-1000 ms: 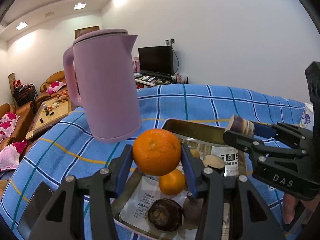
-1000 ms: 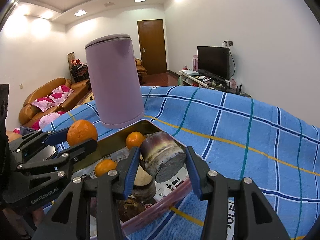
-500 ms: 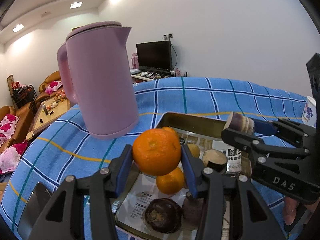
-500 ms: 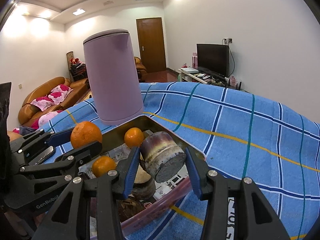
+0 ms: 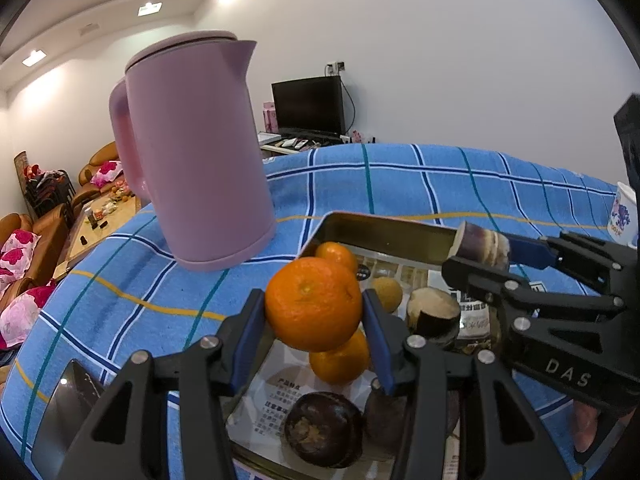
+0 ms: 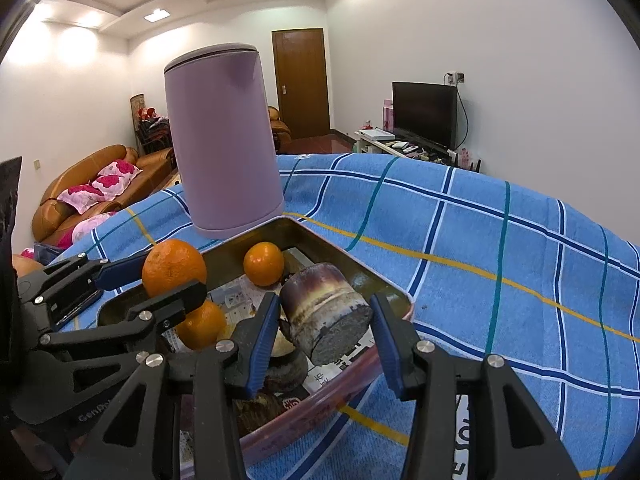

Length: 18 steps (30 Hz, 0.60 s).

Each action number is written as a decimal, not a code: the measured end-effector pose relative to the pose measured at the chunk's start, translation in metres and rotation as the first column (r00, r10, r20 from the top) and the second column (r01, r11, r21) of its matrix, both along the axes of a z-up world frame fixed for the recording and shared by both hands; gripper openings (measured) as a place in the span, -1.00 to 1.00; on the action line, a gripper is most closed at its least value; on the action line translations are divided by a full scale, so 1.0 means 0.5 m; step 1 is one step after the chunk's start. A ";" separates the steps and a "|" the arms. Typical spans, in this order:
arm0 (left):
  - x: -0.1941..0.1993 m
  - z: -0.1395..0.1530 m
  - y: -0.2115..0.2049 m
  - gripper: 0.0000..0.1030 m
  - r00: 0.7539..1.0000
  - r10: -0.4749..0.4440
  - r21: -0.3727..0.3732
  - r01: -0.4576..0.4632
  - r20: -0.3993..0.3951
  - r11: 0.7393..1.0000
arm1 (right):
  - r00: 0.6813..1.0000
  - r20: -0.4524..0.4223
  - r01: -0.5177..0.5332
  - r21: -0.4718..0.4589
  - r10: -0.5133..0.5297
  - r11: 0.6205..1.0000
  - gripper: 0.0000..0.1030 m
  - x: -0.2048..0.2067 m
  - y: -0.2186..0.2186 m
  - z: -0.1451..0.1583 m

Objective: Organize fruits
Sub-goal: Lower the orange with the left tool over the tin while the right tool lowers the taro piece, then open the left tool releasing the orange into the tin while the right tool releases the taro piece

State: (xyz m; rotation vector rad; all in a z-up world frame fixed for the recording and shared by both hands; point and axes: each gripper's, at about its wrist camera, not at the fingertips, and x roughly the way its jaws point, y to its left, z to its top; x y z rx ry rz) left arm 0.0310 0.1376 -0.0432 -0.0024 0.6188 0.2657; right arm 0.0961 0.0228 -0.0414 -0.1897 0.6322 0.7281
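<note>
My left gripper (image 5: 314, 306) is shut on a large orange (image 5: 312, 300), held just above the near-left part of a metal tray (image 5: 384, 232). In the tray lie two smaller oranges (image 5: 340, 360), a dark round fruit (image 5: 324, 428) and cut sugarcane pieces (image 5: 434, 312). My right gripper (image 6: 324, 310) is shut on a short purple-brown sugarcane piece (image 6: 326, 312) over the tray's right side (image 6: 360, 270). The right wrist view shows the left gripper (image 6: 172, 276) with its orange (image 6: 174, 266) at the left, above the tray's left rim.
A tall pink kettle (image 5: 192, 152) stands on the blue checked cloth (image 6: 480, 240) just behind the tray. A dark phone (image 5: 76, 392) lies near the left front edge. A white patterned cup (image 5: 622, 216) stands at the far right. Sofas and a television are beyond.
Both grips are the same as before. The two hands have barely shifted; the left view has tipped slightly, so a small orange behind the held one now shows.
</note>
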 end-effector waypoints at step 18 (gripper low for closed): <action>0.002 -0.002 -0.004 -0.01 1.000 0.009 0.009 -0.009 -0.011 1.000 | 1.000 -0.006 -0.022 -0.016 0.022 1.000 -0.06 -0.005 0.009 -0.009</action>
